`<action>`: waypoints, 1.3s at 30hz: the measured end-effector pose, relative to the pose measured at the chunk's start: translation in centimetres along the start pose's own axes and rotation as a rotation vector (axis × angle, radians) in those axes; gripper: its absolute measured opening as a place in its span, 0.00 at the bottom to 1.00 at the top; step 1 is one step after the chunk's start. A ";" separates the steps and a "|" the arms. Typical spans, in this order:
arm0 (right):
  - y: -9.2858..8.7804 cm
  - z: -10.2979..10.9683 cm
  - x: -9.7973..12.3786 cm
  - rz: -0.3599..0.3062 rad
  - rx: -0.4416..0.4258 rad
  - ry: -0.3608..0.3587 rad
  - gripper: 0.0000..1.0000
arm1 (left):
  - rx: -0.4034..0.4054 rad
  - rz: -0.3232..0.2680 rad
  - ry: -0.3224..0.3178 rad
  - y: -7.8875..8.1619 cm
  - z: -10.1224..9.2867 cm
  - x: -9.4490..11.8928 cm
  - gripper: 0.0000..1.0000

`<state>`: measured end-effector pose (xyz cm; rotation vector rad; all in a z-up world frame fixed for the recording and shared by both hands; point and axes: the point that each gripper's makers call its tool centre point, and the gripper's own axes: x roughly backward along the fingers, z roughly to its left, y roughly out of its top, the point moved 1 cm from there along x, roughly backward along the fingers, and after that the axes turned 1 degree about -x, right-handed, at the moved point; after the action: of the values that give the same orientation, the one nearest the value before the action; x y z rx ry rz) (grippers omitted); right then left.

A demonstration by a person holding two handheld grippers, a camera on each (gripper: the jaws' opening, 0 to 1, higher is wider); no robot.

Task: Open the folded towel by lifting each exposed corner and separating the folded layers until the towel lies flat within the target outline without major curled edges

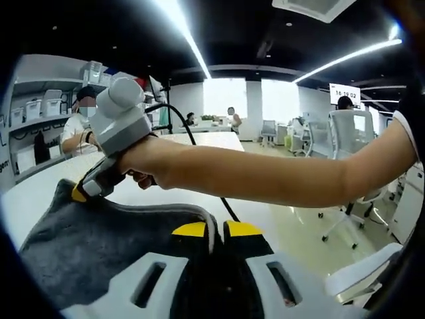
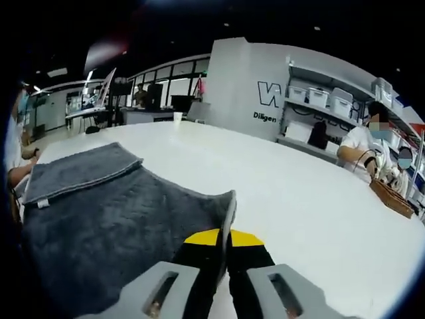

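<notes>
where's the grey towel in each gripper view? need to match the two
Left gripper view: towel lower left, its edge pinched in the left gripper; right gripper grips its far corner.
Right gripper view: towel lower left, edge pinched in that gripper.
Shared landmark: white table.

A dark grey towel [image 2: 113, 219] of plush, fuzzy cloth is spread over the white tabletop [image 2: 299, 199]. At its far end a folded layer is seen lying back over the rest — a raised band with a small white tag at its edge. The near corner is lifted off the surface and stands curled upward, pinched between yellow-tipped jaws. In the left gripper view the towel [image 1: 99, 239] is held up at two points, its edge drawn into a ridge between them.
</notes>
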<state>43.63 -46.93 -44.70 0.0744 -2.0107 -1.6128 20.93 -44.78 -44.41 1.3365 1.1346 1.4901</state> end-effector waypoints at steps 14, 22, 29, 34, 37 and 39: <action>0.0 -1.1 1.7 -0.007 -0.027 -0.044 0.07 | -0.058 -0.021 0.031 1.1 -0.3 0.1 0.24; 1.2 -1.1 3.3 -0.037 -0.004 -0.063 0.04 | -0.051 -0.110 0.119 2.4 1.2 1.5 0.15; 2.9 -0.6 3.4 -0.063 0.029 -0.042 0.00 | -0.051 -0.102 0.131 2.2 1.7 1.8 0.14; 3.1 -0.1 3.1 -0.058 0.039 -0.021 0.00 | -0.105 -0.055 0.085 1.2 0.5 0.8 0.12; 2.3 0.9 2.6 -0.019 0.035 0.034 0.00 | -0.125 -0.030 0.061 0.6 -0.1 0.1 0.12; 1.6 1.2 2.3 0.004 0.050 0.045 0.00 | -0.140 -0.004 0.035 0.1 -0.5 -0.7 0.12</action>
<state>41.57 -46.30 -42.49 0.1243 -2.0157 -1.5457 20.48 -45.47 -44.53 1.2164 1.0341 1.5662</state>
